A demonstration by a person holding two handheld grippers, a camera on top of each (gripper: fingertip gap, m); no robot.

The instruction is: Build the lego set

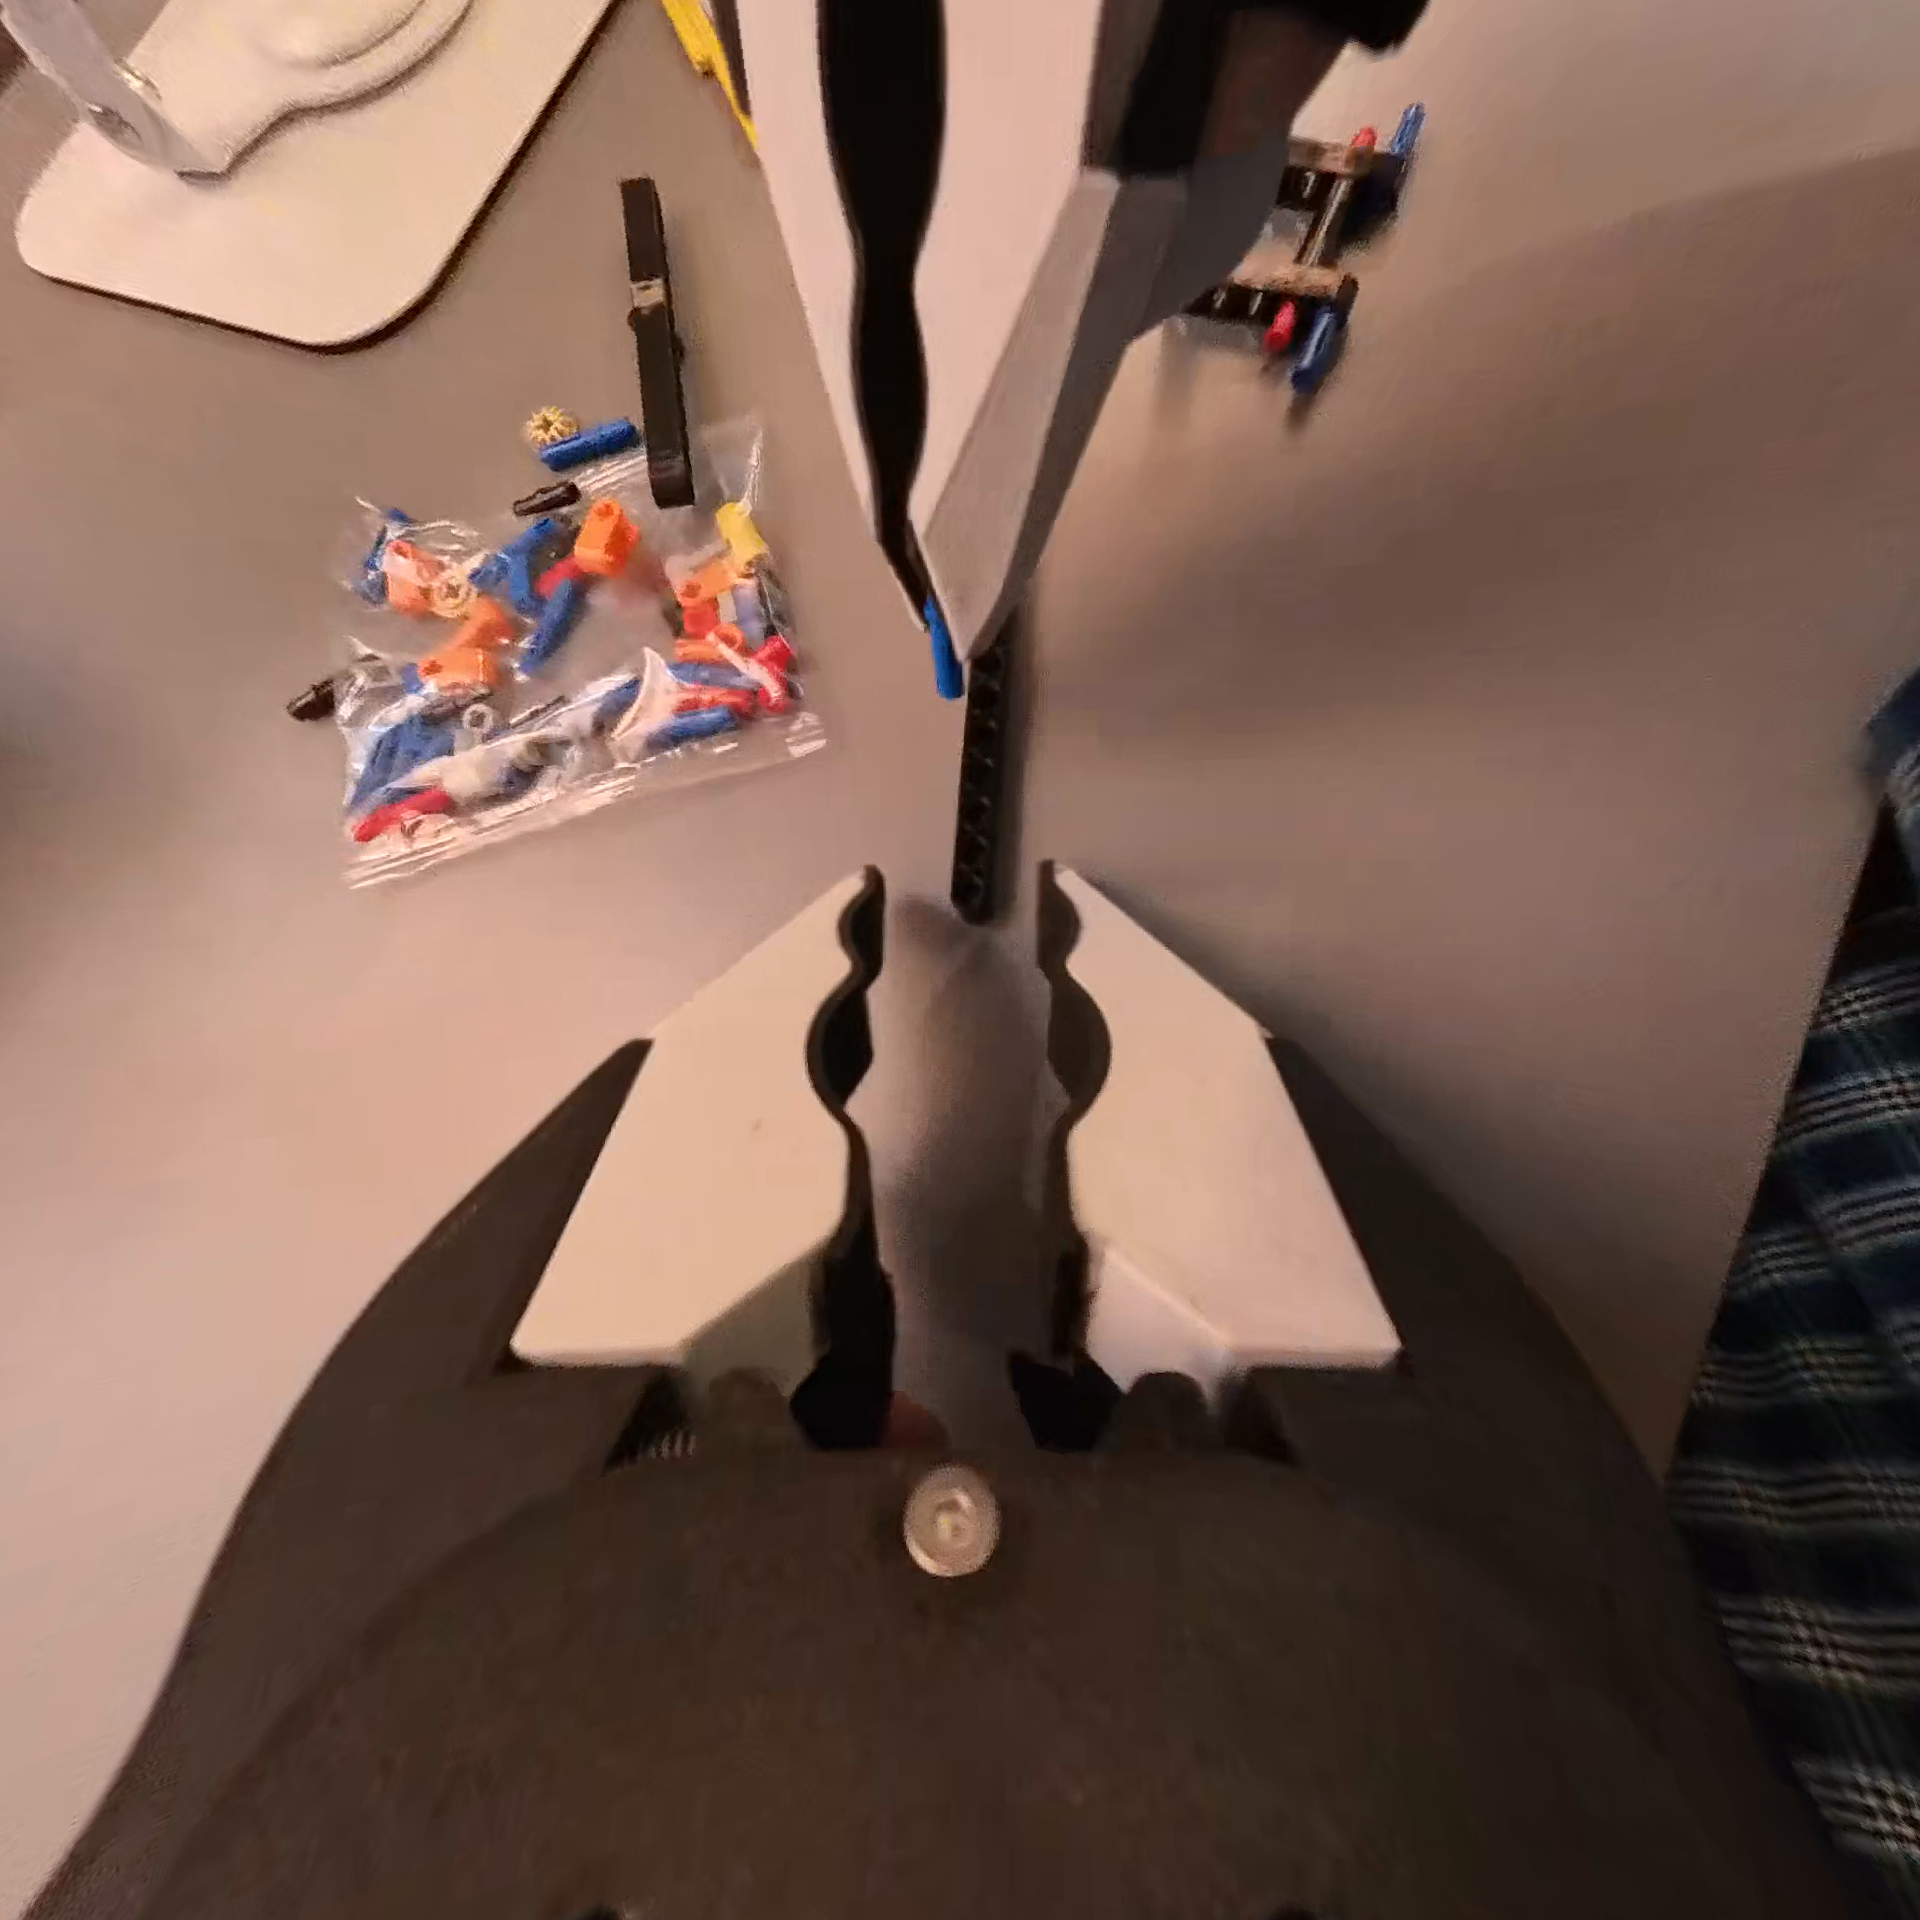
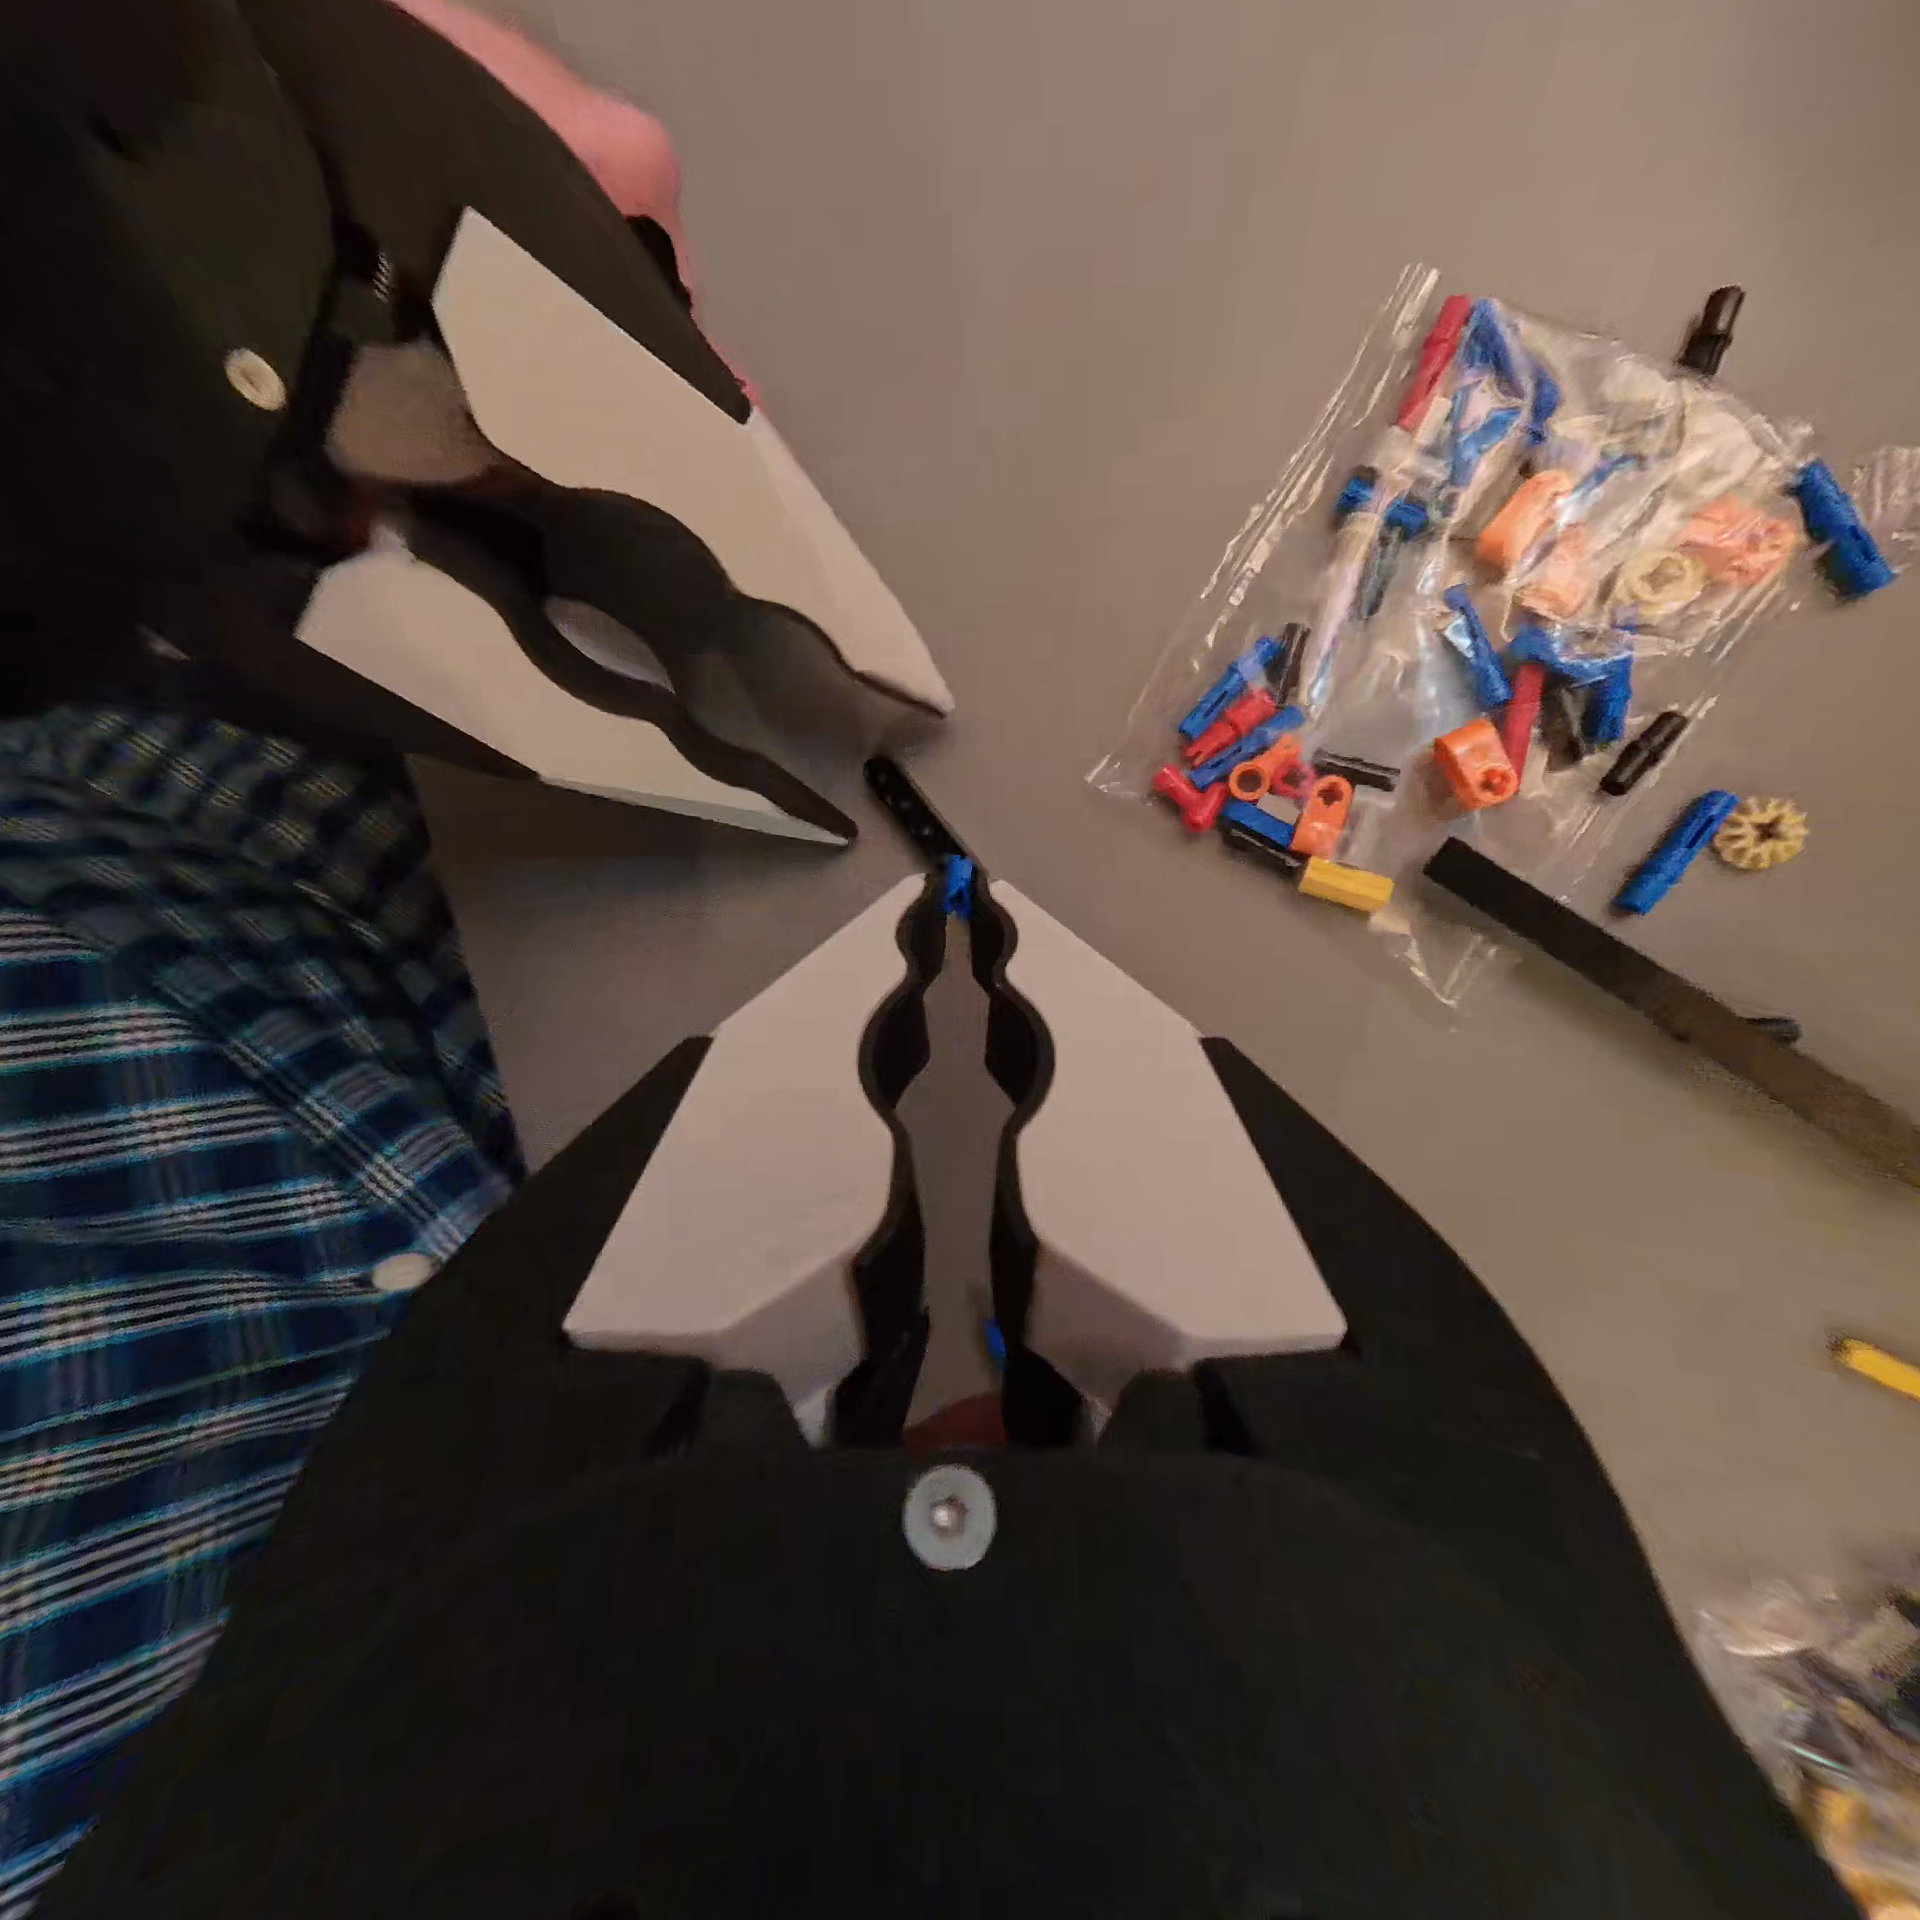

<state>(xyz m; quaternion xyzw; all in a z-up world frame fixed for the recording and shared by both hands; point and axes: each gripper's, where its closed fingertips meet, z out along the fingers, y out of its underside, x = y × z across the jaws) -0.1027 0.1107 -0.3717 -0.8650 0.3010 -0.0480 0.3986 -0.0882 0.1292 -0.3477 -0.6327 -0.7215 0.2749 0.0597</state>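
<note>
A short black beam with holes [image 1: 987, 769] runs between the two grippers over the grey table [image 1: 1455, 831]. My left gripper [image 1: 961, 888] is open, and its tips stand on either side of the beam's near end without visibly touching it. My right gripper [image 2: 958, 888] is shut on a small blue pin [image 2: 956, 883], held against the beam's other end [image 2: 914, 810]. I cannot tell whether the pin sits in a hole. The right gripper comes down from the top of the left wrist view [image 1: 940, 623]. The left gripper shows at the upper left of the right wrist view [image 2: 899, 769].
A clear bag of small coloured parts [image 1: 582, 665] [image 2: 1507, 623] lies on the table, with a long black beam [image 1: 655, 343], a tan gear [image 1: 545, 426] and a loose blue pin [image 1: 587, 442] beside it. A partial assembly [image 1: 1309, 249] lies beyond. A plaid sleeve [image 2: 208, 1039] is close by. The grippers' ends are close to 4 cm from one another.
</note>
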